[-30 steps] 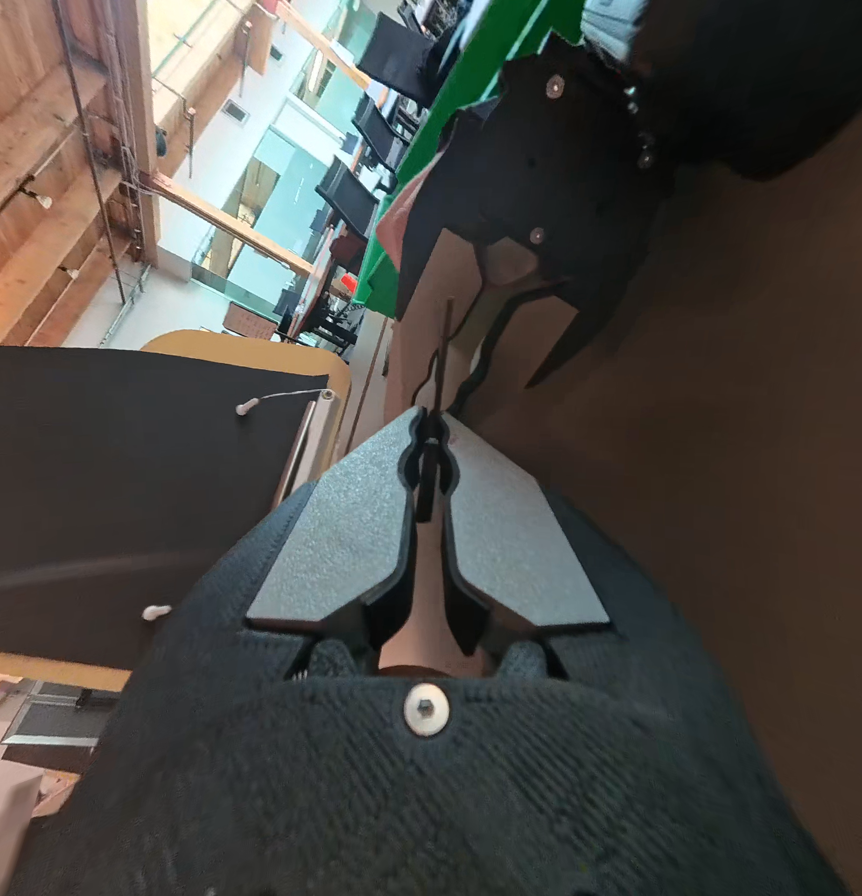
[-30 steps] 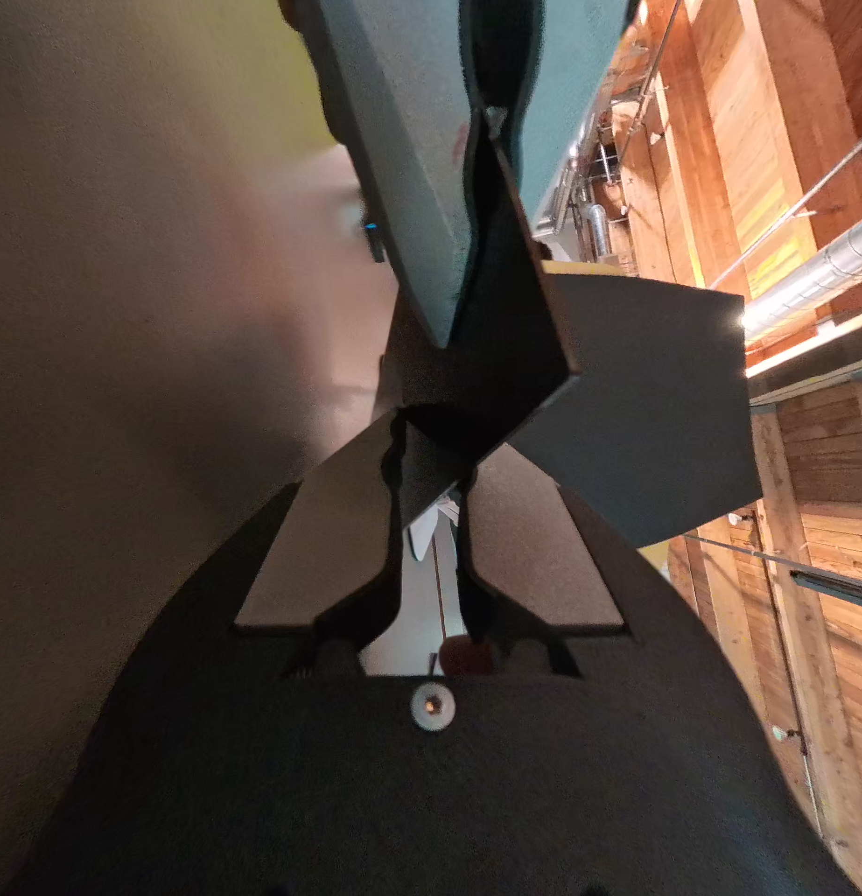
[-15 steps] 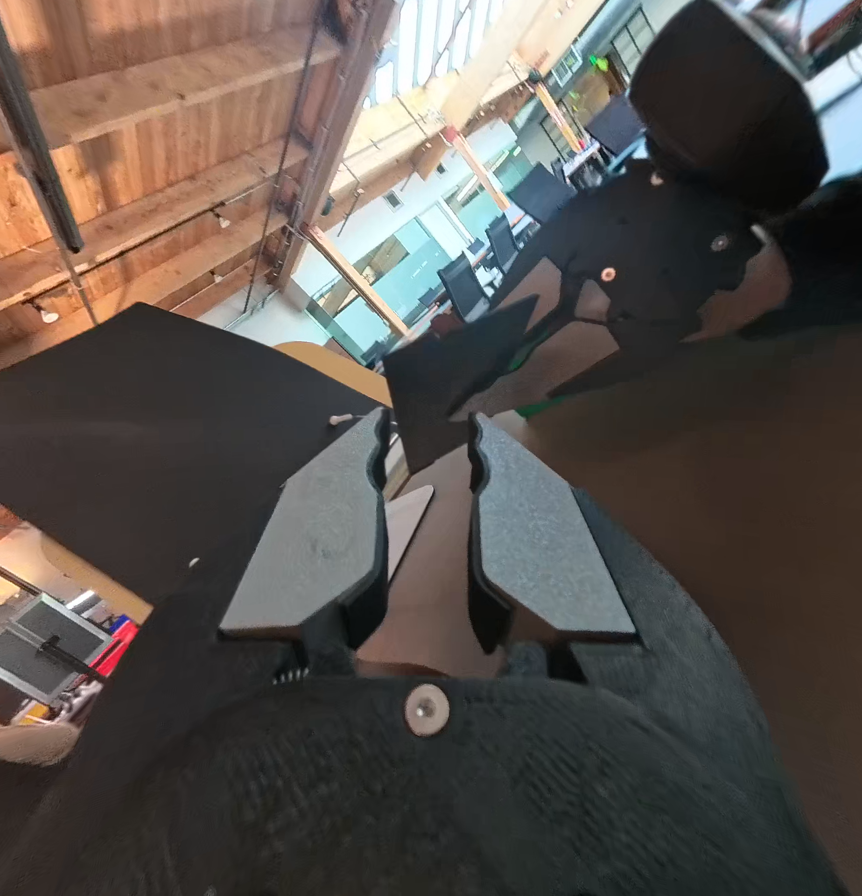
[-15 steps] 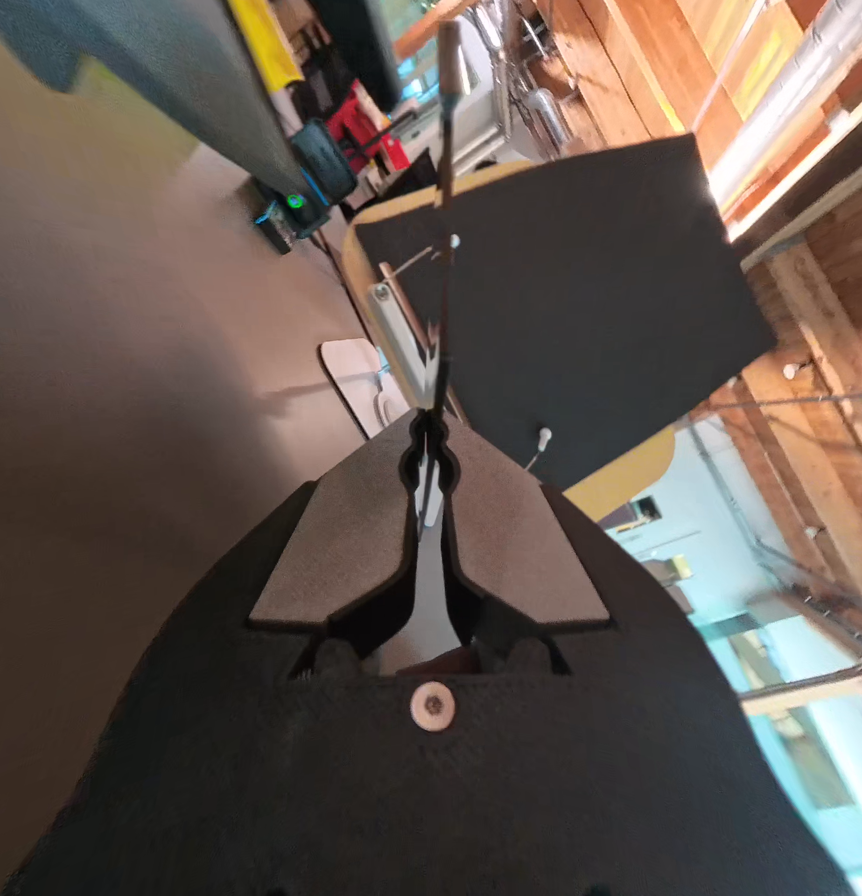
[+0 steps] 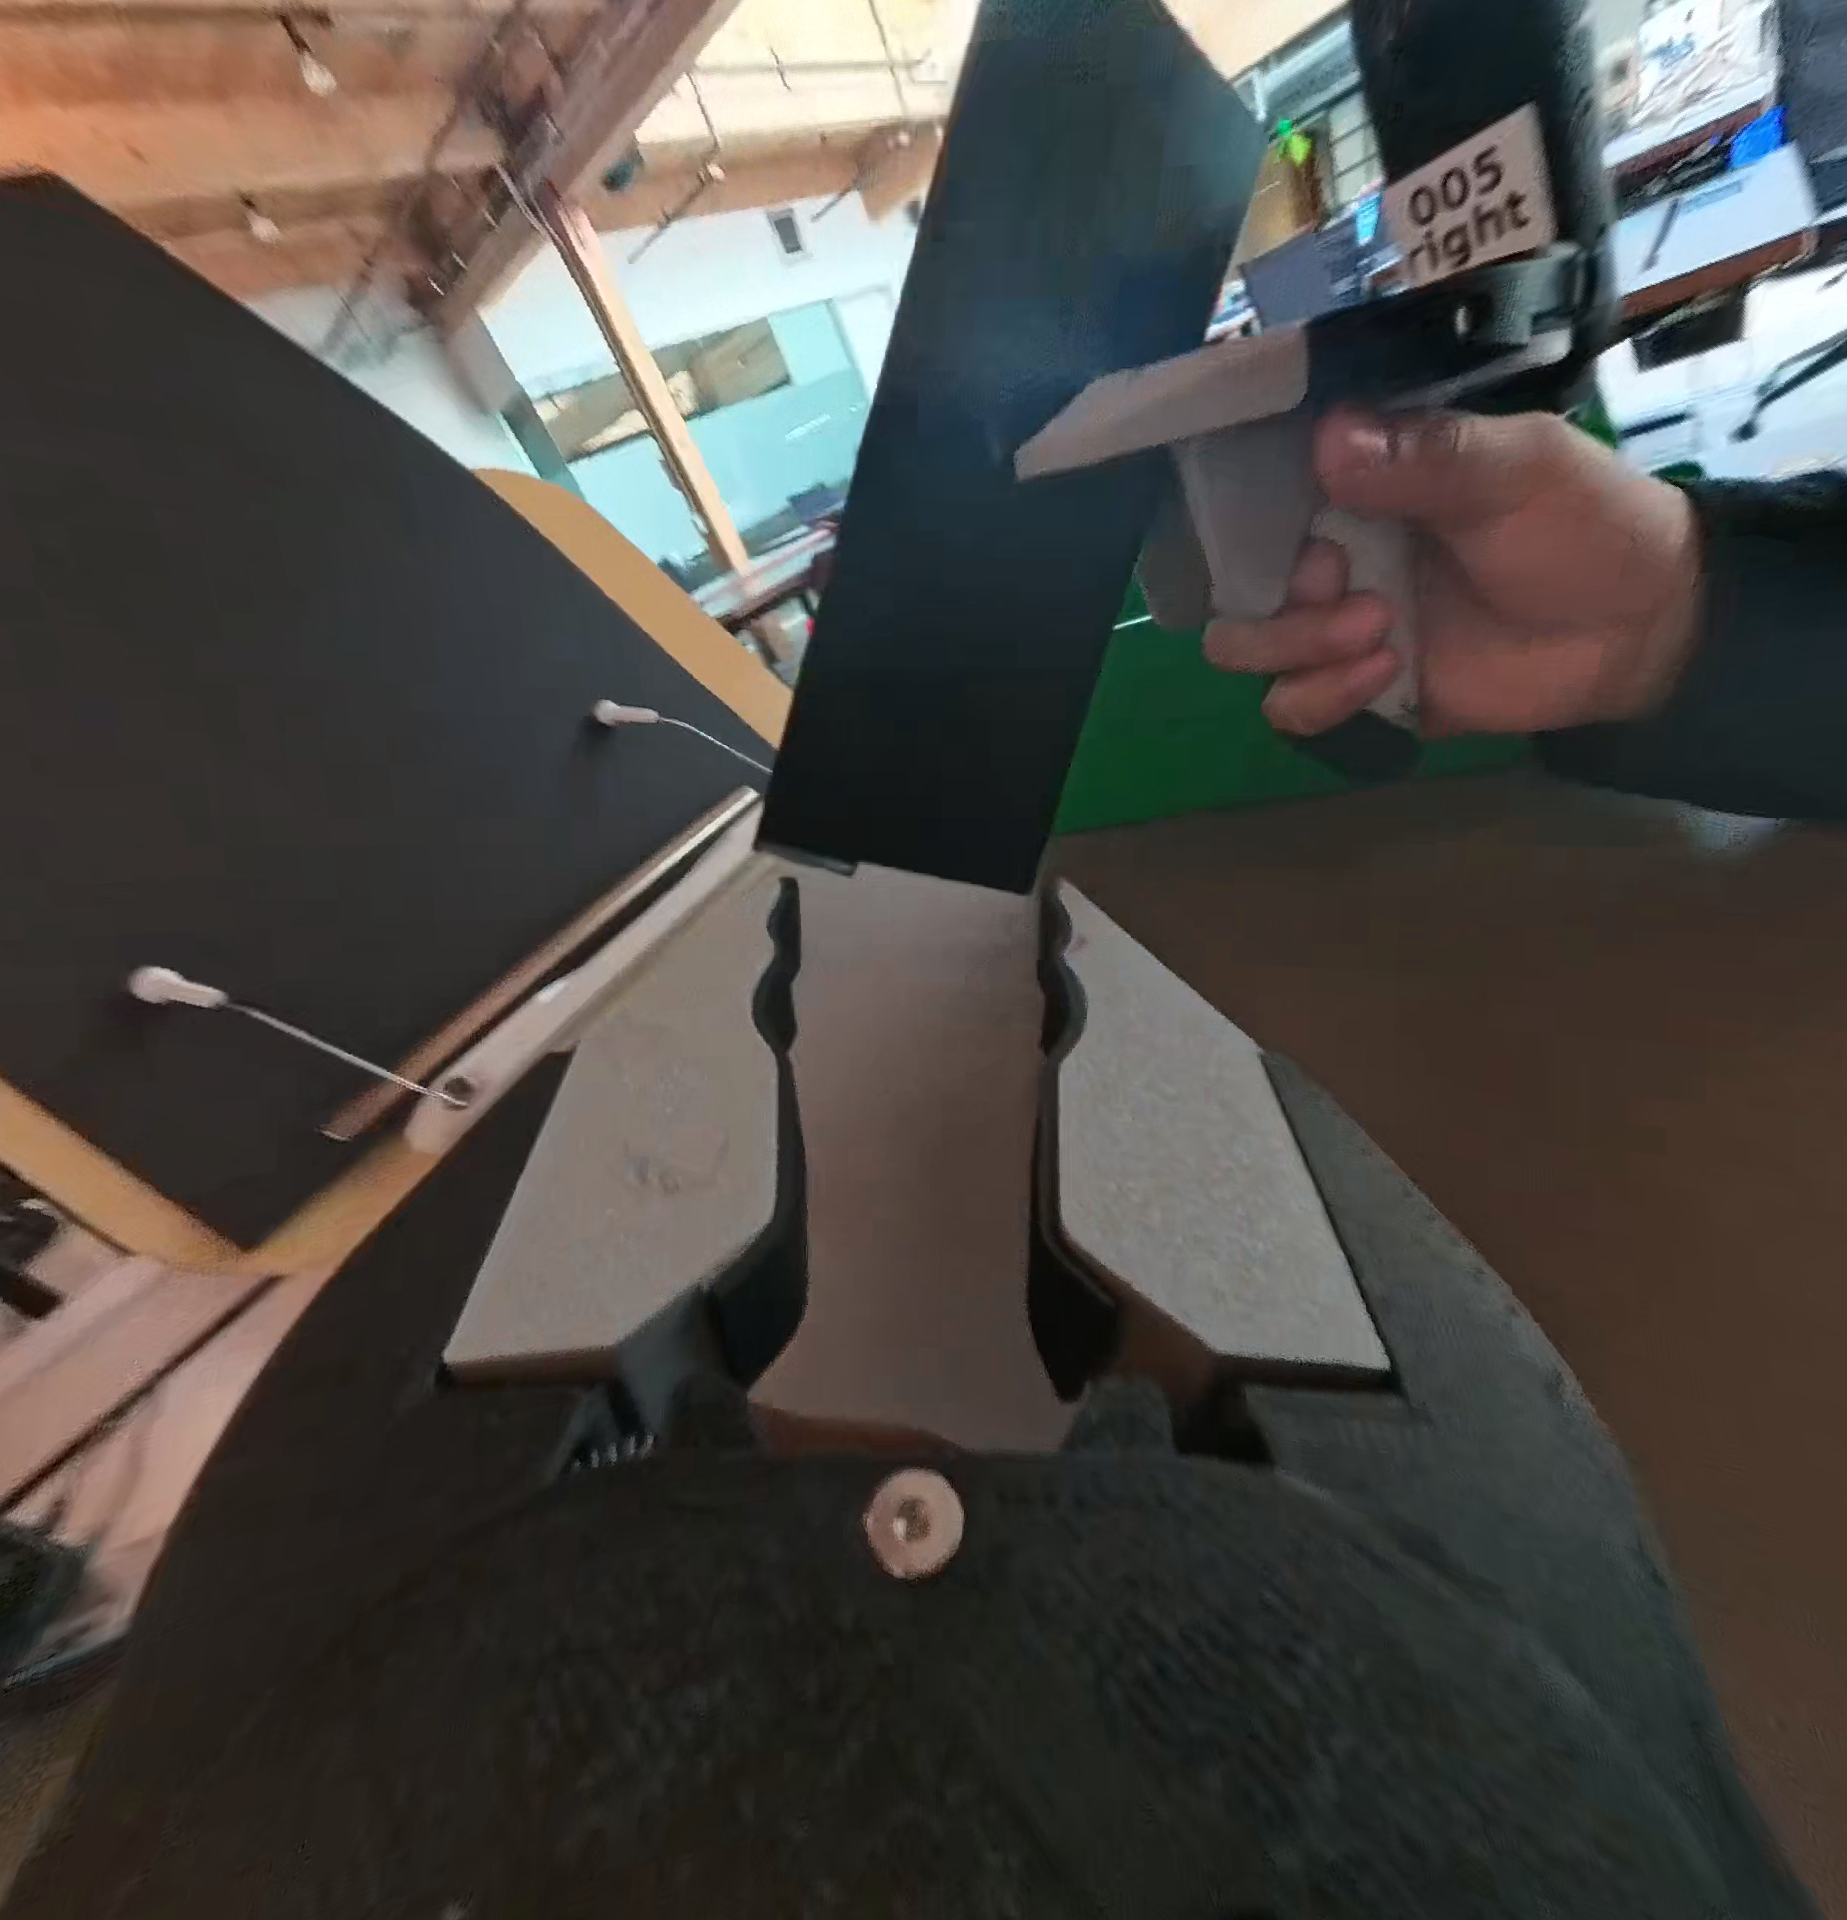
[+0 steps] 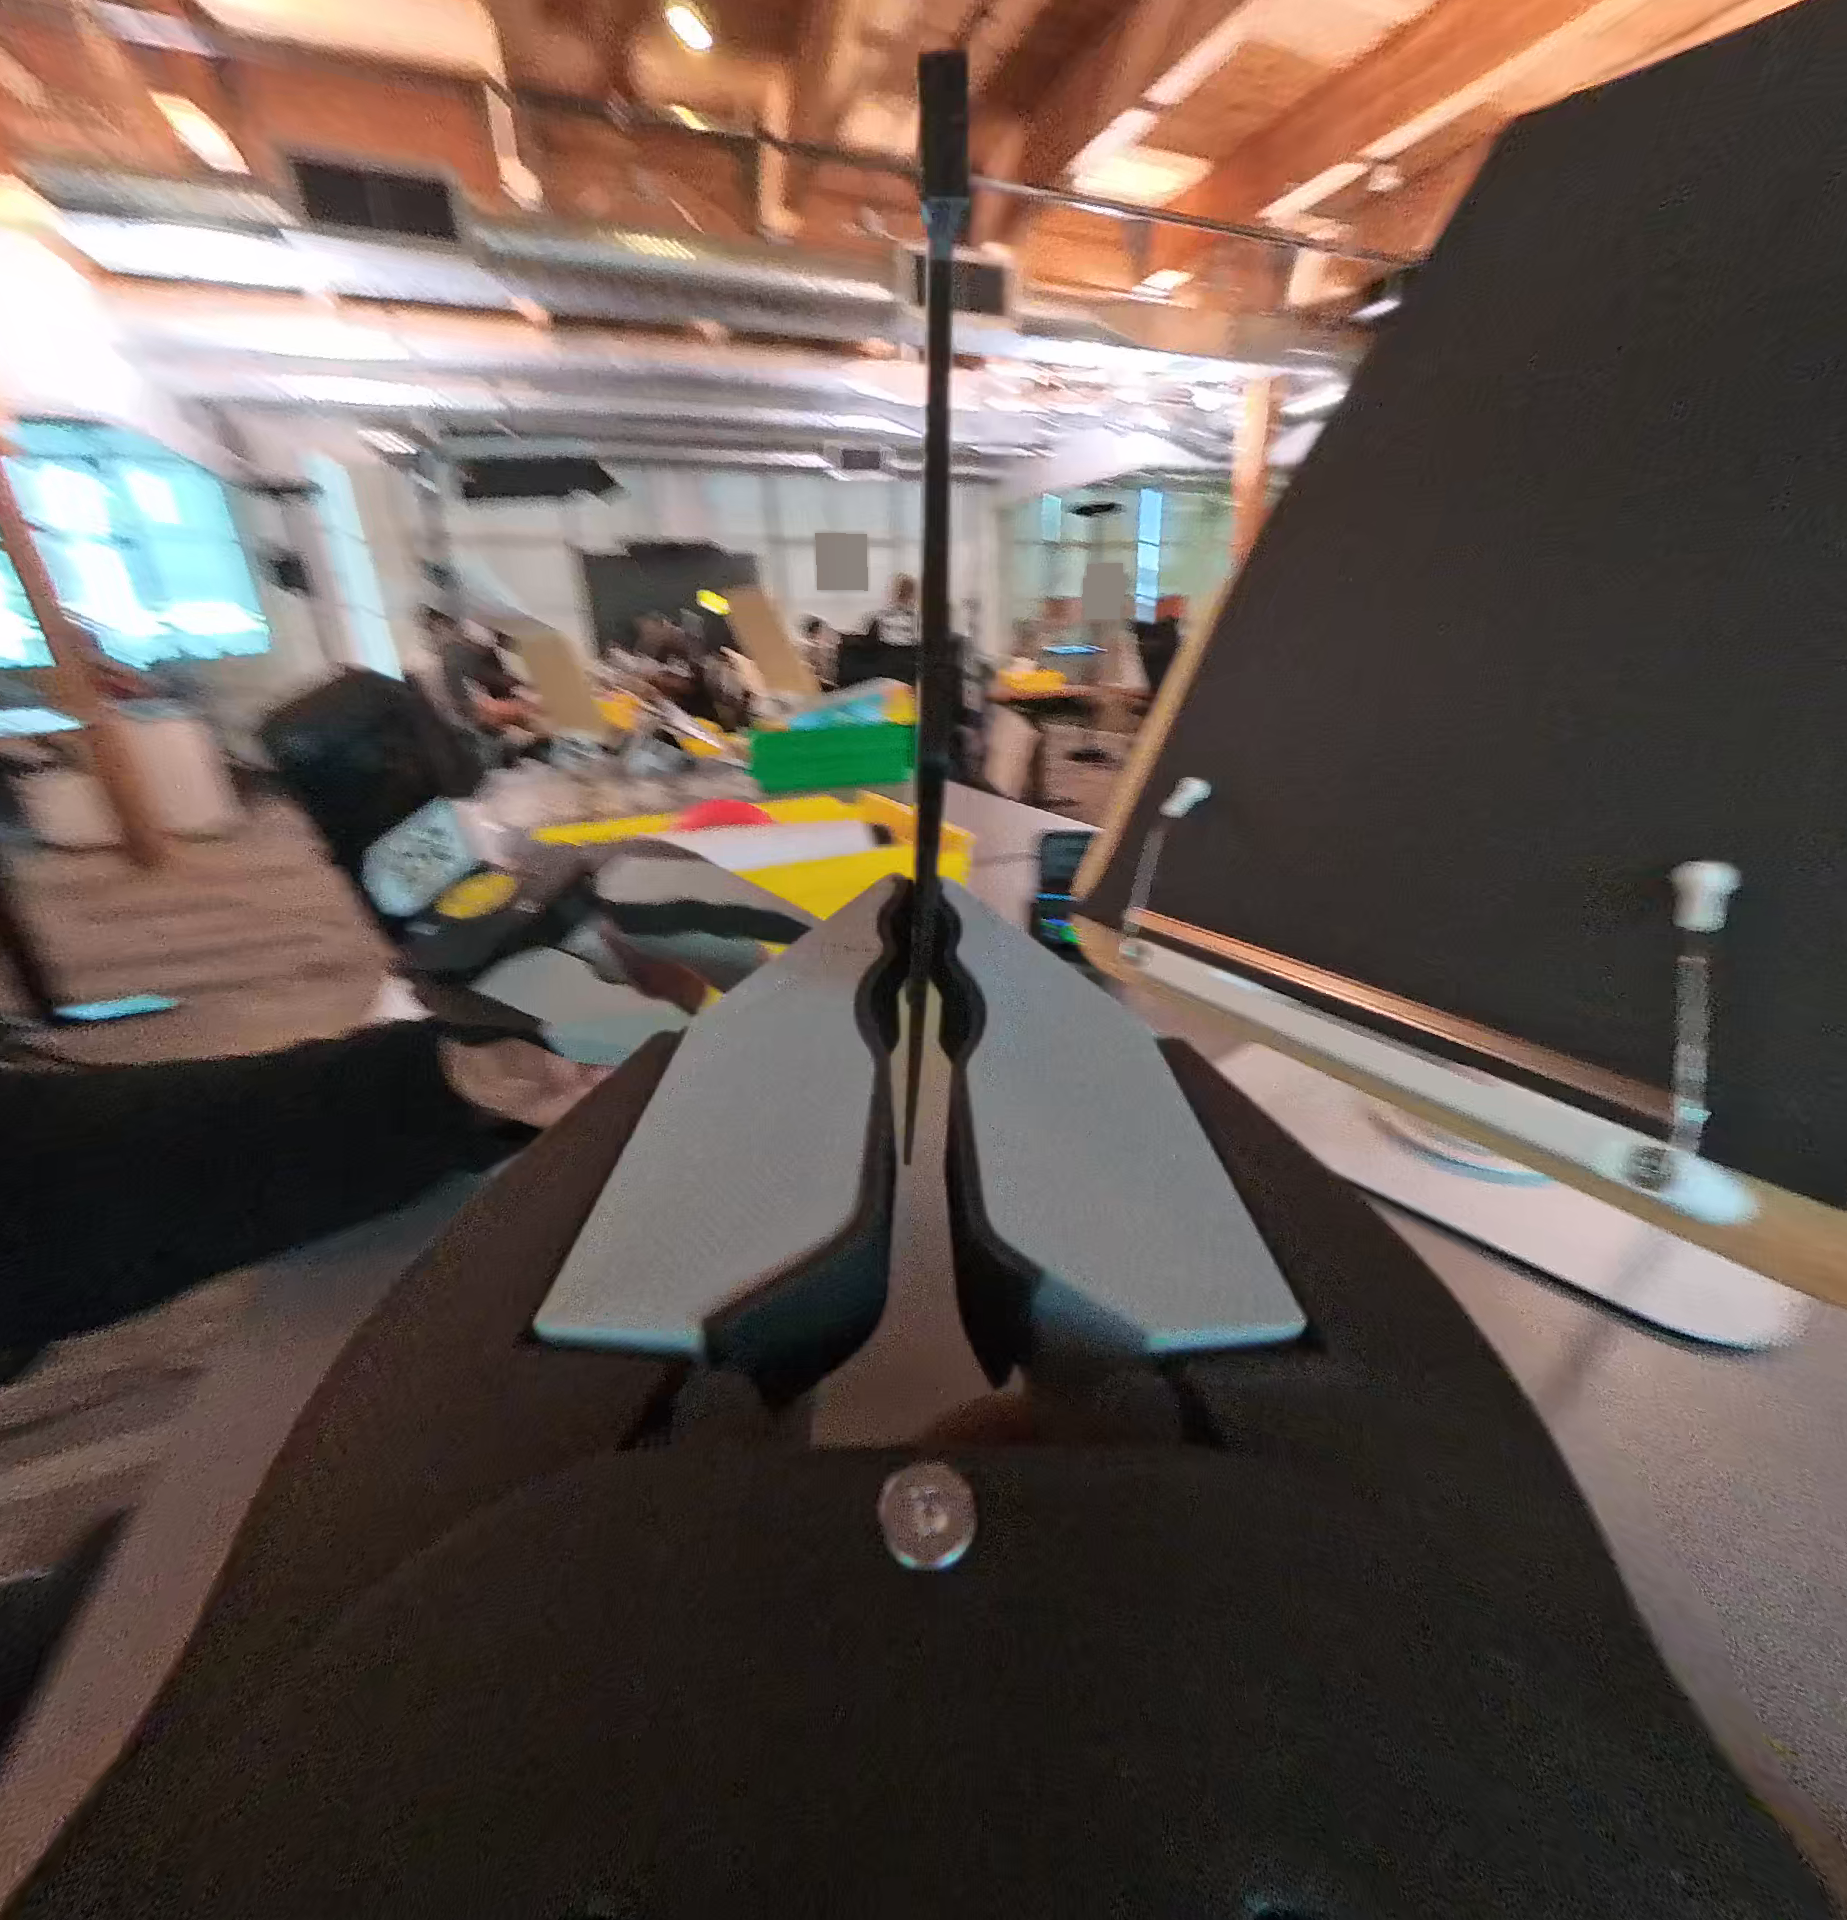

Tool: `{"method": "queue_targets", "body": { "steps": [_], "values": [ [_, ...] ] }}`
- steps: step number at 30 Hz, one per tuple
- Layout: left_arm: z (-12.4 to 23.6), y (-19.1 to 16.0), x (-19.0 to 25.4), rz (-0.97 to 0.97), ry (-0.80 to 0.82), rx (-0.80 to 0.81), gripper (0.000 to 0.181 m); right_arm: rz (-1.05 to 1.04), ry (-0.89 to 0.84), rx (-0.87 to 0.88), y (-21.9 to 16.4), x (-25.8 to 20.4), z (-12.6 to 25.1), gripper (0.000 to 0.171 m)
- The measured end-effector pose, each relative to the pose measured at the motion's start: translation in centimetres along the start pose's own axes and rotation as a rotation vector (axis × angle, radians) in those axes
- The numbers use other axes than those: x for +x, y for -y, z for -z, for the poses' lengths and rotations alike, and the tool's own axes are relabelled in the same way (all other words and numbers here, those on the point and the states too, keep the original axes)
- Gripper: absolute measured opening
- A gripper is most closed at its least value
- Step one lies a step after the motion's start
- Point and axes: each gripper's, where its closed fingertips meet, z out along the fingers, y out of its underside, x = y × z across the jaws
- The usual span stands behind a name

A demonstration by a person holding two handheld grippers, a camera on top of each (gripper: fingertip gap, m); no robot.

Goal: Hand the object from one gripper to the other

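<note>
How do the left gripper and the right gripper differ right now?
The left gripper is open with nothing between its fingers; the right gripper is shut on the thin black sheet. The left gripper sits just below the sheet's lower edge, apart from it; the right gripper clamps its side. Both have grey flat fingers with wavy inner edges.

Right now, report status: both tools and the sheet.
Left tool open, empty. Right tool shut on black sheet, edge-on in right view. Sheet hangs clear above left tool, nothing between.

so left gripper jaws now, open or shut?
Open. The left gripper shows a wide gap with bare table between its jaws. The black sheet sits beyond them, pinched by the right gripper.
</note>
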Motion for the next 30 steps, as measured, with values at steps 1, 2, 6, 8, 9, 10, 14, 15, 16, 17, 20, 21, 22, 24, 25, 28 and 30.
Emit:
{"method": "queue_targets", "body": {
  "steps": [1,2,6,8,9,10,14,15,16,17,20,21,22,24,25,28,30],
  "values": [
    [-0.1,-0.2,0.1,0.039,-0.024,-0.006,0.045,-0.051,0.062,0.024,0.3,-0.6,0.1,0.000],
    [-0.2,-0.3,0.4,0.079,-0.053,-0.013,0.048,-0.094,0.118,0.044,0.6,-1.2,0.2,0.000],
    [-0.2,0.0,1.4,0.254,-0.174,0.008,0.060,-0.125,0.261,0.136,1.7,-3.0,0.7,0.000],
    [0.0,0.9,2.2,0.342,-0.257,0.051,0.058,-0.095,0.317,0.125,1.4,-4.2,0.7,0.000],
    [0.3,1.5,2.5,0.381,-0.292,0.089,0.053,-0.071,0.335,0.110,1.0,-4.7,0.6,0.000],
    [0.5,2.2,2.8,0.412,-0.326,0.130,0.044,-0.050,0.355,0.095,0.7,-5.3,0.4,0.000],
    [1.3,3.2,3.8,0.379,-0.421,0.178,0.004,-0.009,0.386,0.085,-0.1,-6.6,-0.2,0.000],
    [1.4,3.2,3.8,0.343,-0.410,0.165,0.000,-0.014,0.368,0.076,-0.3,-6.3,-0.3,0.002],
    [1.4,3.0,3.5,0.292,-0.377,0.146,0.000,-0.025,0.343,0.056,-0.5,-5.8,-0.5,0.008],
    [1.4,2.9,3.2,0.237,-0.338,0.135,0.000,-0.042,0.311,0.035,-0.8,-5.1,-0.7,0.015],
    [1.1,1.9,1.4,0.067,-0.162,0.074,0.000,-0.075,0.158,-0.057,-2.5,-2.1,-1.2,0.030],
    [1.0,1.6,0.7,0.026,-0.099,0.055,0.000,-0.064,0.089,-0.104,-3.4,-0.9,-1.3,0.023],
    [0.9,1.0,-0.4,-0.035,-0.005,0.019,0.000,-0.038,0.022,-0.156,-4.4,0.2,-1.3,0.022],
    [0.8,-0.5,-2.3,-0.195,0.157,-0.094,0.000,0.036,-0.094,-0.241,-5.9,2.0,-1.2,0.029],
    [0.8,-1.1,-2.6,-0.275,0.195,-0.135,0.000,0.076,-0.130,-0.266,-6.3,2.4,-1.2,0.034],
    [0.1,-2.7,-2.1,-0.464,0.232,-0.249,0.000,0.196,-0.169,-0.301,-6.8,2.1,-1.4,0.034],
    [-0.5,-2.9,-0.8,-0.574,0.212,-0.257,0.000,0.180,-0.131,-0.285,-6.8,0.8,-1.9,0.036]
  ]
}}
